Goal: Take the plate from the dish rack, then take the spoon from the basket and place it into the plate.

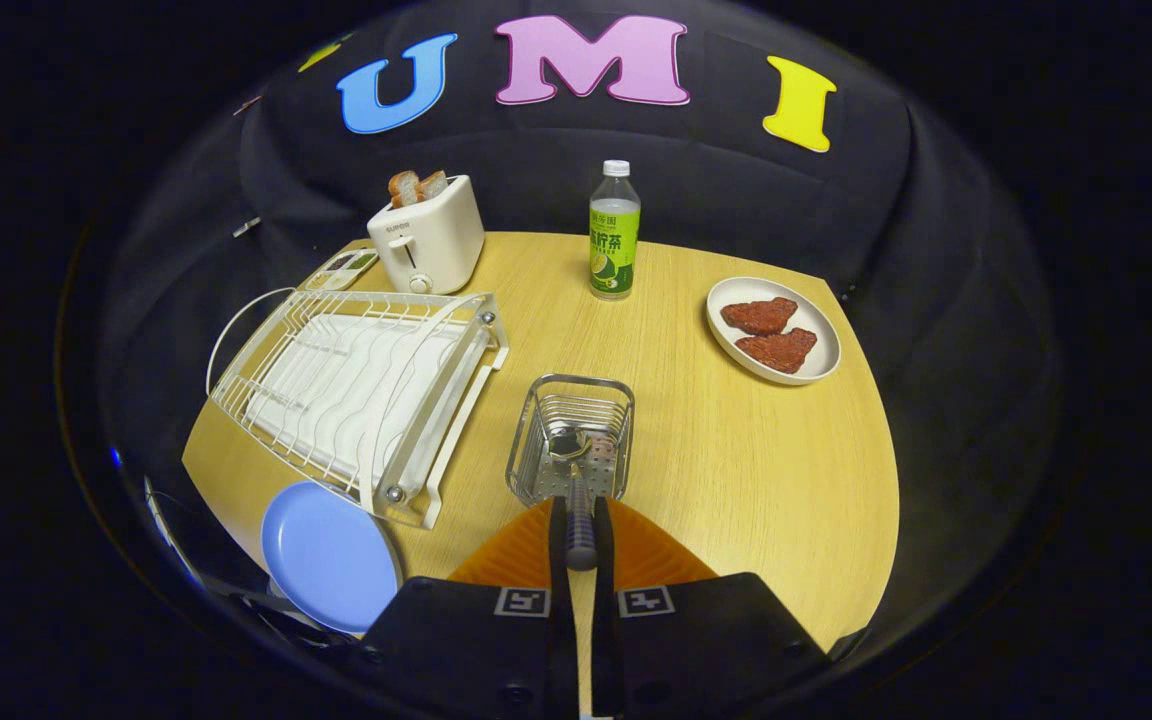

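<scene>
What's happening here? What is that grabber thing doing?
The gripper has its fingers shut on the spoon, holding it by the handle. The spoon's bowl sits over the metal basket just ahead of the fingers. The blue plate is already out of the white dish rack and lies on the table beside it. The spoon is not in the plate yet.

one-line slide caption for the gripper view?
Gripper shut on spoon at the basket; blue plate sits beside the dish rack.
</scene>
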Demonstrator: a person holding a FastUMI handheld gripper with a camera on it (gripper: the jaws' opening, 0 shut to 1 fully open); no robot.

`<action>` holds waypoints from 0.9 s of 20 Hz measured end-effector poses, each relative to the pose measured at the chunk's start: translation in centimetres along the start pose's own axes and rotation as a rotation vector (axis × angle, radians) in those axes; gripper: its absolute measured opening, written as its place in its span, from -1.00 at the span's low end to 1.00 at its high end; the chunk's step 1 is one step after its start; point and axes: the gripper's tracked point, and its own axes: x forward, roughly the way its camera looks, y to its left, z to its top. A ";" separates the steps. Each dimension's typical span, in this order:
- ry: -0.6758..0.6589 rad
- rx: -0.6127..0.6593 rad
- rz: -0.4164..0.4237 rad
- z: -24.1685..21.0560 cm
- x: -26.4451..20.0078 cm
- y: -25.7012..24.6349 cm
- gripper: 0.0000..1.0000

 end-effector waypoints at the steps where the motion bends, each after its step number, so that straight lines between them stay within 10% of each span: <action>1: -0.005 0.008 -0.010 0.1 -0.5 -0.3 -0.81; 10: -0.230 0.088 -0.028 4.8 -9.3 -0.5 -0.81; 18: -0.350 0.135 0.216 5.7 -15.7 8.6 -0.81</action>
